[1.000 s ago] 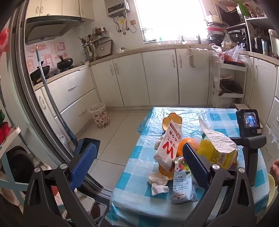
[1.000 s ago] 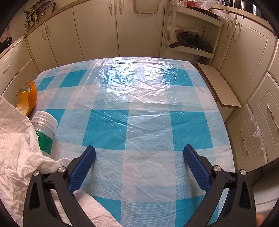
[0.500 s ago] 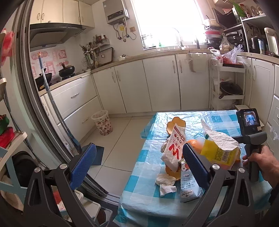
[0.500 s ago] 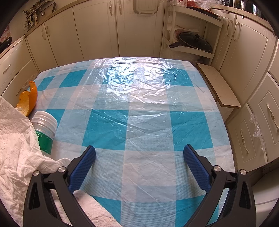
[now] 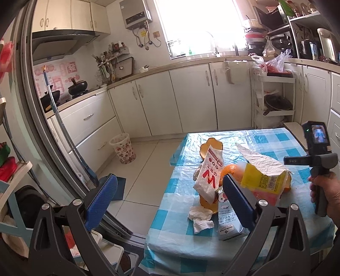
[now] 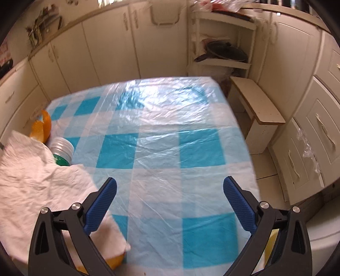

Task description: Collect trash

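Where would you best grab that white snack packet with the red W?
Probably by its free top edge, coming from above: the white packet stands nearly upright, leaning on the orange peel, so its thin top sticks up clear. The open left gripper could close across its flat faces.

A small kitchen with cream cabinets (image 5: 191, 99) running along two walls under a countertop, and a bright, washed-out window (image 5: 197, 25) above the sink. A wall-mounted water heater (image 5: 136, 12) hangs left of the window, and a range hood (image 5: 57, 44) sits over a stove holding dark pots. The floor (image 5: 140, 169) is pale tile, and a table with a blue-and-white checked plastic cover (image 6: 170, 148) stands near an open white shelf rack (image 5: 274, 99).
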### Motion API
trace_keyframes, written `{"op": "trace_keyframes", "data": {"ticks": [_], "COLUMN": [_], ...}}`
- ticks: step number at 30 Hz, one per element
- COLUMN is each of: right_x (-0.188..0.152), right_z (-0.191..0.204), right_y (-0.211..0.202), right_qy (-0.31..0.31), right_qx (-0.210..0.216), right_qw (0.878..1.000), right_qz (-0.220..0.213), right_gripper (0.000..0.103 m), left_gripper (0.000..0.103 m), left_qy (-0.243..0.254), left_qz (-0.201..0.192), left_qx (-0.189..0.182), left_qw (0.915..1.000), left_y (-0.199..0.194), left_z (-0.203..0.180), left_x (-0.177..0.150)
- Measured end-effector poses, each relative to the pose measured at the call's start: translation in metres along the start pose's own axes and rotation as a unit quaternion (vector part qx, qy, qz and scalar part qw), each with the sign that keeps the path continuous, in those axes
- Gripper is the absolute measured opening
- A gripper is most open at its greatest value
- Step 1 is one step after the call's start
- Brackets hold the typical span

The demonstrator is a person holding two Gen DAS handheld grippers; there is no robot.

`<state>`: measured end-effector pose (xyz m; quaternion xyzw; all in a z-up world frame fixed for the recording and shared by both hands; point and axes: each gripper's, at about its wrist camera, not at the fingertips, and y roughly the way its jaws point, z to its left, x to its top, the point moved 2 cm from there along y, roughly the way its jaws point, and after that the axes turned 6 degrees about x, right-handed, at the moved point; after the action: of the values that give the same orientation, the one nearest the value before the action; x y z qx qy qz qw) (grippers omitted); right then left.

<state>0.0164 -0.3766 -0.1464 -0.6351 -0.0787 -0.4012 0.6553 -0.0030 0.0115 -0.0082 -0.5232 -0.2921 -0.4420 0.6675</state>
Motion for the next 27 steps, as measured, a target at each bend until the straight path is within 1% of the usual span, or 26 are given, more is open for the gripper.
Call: {"op": "trace_keyframes", "data": {"ticks": [2, 4, 6, 9, 12, 13, 15, 17, 19, 21, 27], "right_x": [-0.007, -0.014, -0.03, -0.071, -0.112, -0.121, -0.141, -0.157, -0.168, -0.178, -0.195], "right_z": [-0.008, -0.006, 0.002, 0.025, 0.044, 0.05, 0.061, 0.062, 0.056, 0.055, 0.07], "right_y": [-0.045, -0.092, -0.142, -0.206, -0.256, -0.265, -0.279, -0.28, -0.28, -0.285, -0.306], "right_qy": [0.015, 0.024, 0.028, 0.004, -0.006, -0.018, -0.046, -0.057, -0.044, -0.025, -0.038], "right_qx": [-0.004, 0.006, 0.016, 0.032, 0.077, 0.084, 0.075, 0.079, 0.076, 0.085, 0.075], "right_qw": [0.999, 0.997, 0.993, 0.988, 0.982, 0.981, 0.977, 0.977, 0.98, 0.98, 0.976], "right_qz": [-0.038, -0.08, -0.117, -0.15, -0.172, -0.174, -0.192, -0.192, -0.18, -0.176, -0.199], "right_gripper": [0.096, 0.096, 0.096, 0.096, 0.096, 0.096, 0.096, 0.096, 0.096, 0.096, 0.096], "left_gripper": [0.095, 0.095, 0.095, 0.095, 0.095, 0.095, 0.095, 0.095, 0.095, 0.095, 0.095], "left_qy": [0.004, 0.006, -0.002, -0.005, 0.0, 0.001, 0.006, 0.01, 0.008, 0.012, 0.008], "left_qz": [0.004, 0.014, 0.024, 0.034, 0.045, 0.046, 0.05, 0.06, 0.064, 0.059, 0.049], "left_qx": [-0.005, -0.019, -0.032, -0.038, -0.042, -0.046, -0.054, -0.07, -0.081, -0.086, -0.092], "left_qw": [1.0, 0.9997, 0.9992, 0.9987, 0.9981, 0.9978, 0.9973, 0.9957, 0.9947, 0.9945, 0.9945], "left_y": [-0.001, -0.005, -0.012, -0.028, -0.044, -0.05, -0.059, -0.067, -0.077, -0.089, -0.111], "left_z": [-0.004, -0.006, -0.005, -0.002, -0.001, 0.0, -0.002, -0.003, -0.002, -0.001, 0.007], "left_x": [-0.001, -0.002, -0.006, -0.016, -0.031, -0.035, -0.044, -0.051, -0.056, -0.059, -0.058]}}
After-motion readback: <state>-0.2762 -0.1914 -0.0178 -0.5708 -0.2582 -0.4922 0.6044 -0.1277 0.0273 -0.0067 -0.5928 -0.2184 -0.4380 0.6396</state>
